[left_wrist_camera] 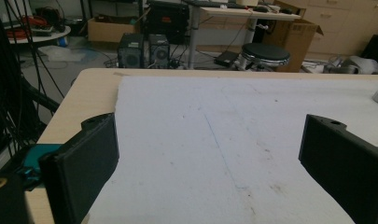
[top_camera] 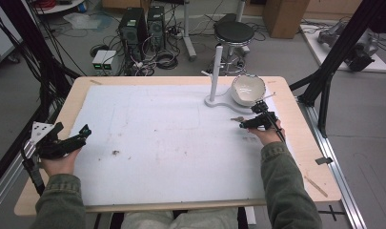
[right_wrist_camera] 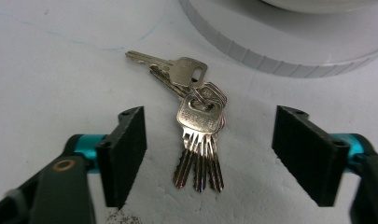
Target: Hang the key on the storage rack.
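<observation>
A bunch of silver keys (right_wrist_camera: 198,123) on a ring lies flat on the white mat (top_camera: 171,143), just in front of the white stand's base (right_wrist_camera: 280,51). My right gripper (right_wrist_camera: 210,140) is low over the mat with a black jaw on either side of the keys. Both pads stand clear of the metal, so it is open. From above, the keys (top_camera: 237,119) sit just left of the right gripper (top_camera: 245,123), below the white bowl (top_camera: 248,88). My left gripper (top_camera: 86,131) rests at the mat's left edge, open, with nothing between its jaws (left_wrist_camera: 210,140).
A white stand with an upright post (top_camera: 215,71) carries the bowl at the back right of the wooden table (top_camera: 300,143). A small dark speck (top_camera: 116,152) lies on the mat. Computers, cables and a stool (top_camera: 234,32) are on the floor beyond.
</observation>
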Motion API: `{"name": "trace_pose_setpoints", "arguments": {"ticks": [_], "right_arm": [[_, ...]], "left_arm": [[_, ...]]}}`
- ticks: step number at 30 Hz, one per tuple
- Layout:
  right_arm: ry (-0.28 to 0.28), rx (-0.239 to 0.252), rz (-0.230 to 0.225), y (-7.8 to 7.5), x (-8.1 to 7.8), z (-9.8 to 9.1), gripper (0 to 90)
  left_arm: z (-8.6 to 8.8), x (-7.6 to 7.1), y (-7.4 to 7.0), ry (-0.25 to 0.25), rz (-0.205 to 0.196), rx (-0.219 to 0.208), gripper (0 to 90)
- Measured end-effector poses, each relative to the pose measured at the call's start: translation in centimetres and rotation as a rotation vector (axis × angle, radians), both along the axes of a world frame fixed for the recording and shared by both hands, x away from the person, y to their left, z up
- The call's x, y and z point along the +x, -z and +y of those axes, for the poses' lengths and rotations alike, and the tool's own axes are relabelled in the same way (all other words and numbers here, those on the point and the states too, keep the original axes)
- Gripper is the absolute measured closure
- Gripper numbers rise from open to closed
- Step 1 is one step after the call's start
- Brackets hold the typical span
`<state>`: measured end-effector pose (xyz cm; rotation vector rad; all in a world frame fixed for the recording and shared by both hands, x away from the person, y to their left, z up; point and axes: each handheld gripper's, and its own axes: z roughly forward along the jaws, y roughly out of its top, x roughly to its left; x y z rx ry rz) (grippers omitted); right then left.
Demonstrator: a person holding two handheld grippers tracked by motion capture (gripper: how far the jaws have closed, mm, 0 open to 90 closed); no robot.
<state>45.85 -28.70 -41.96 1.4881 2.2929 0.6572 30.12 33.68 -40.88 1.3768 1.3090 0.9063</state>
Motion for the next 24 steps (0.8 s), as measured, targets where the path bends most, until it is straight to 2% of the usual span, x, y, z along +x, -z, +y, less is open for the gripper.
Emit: {"name": "trace_pose_setpoints", "arguments": {"ticks": [2, 8, 11, 12, 15, 16, 17, 24], "right_arm": [[0.016, -0.013, 0.007, 0.15, 0.05, 0.16, 37.9], [-0.028, -0.013, 0.034, 0.44, 0.19, 0.14, 51.3], [-0.019, -0.011, 0.033, 0.42, 0.19, 0.17, 54.8], [-0.026, -0.036, 0.013, 0.33, 0.11, 0.35, 61.2], [-0.044, -0.049, -0.007, 0.23, 0.00, 0.61, 69.5], [-0.042, -0.047, -0.005, 0.19, -0.03, 0.59, 71.5], [-0.048, -0.028, 0.004, 0.15, 0.00, 0.43, 78.4], [-0.035, 0.014, 0.031, 0.02, -0.06, -0.31, 79.5]], "left_arm": [[-0.04, -0.02, -0.02, 0.001, 0.002, 0.000, 5.4], [0.05, -0.01, -0.01, 0.001, 0.006, -0.002, 5.4], [0.06, -0.01, 0.00, 0.002, 0.007, -0.003, 5.3], [0.05, -0.01, 0.00, 0.002, 0.006, -0.003, 5.4], [0.06, 0.01, 0.01, 0.002, 0.007, -0.005, 5.4], [0.07, 0.02, 0.01, 0.001, 0.006, -0.006, 5.4], [0.07, 0.02, 0.02, 0.002, 0.006, -0.008, 5.4], [0.15, 0.05, 0.03, 0.001, 0.008, -0.017, 5.4]]}}
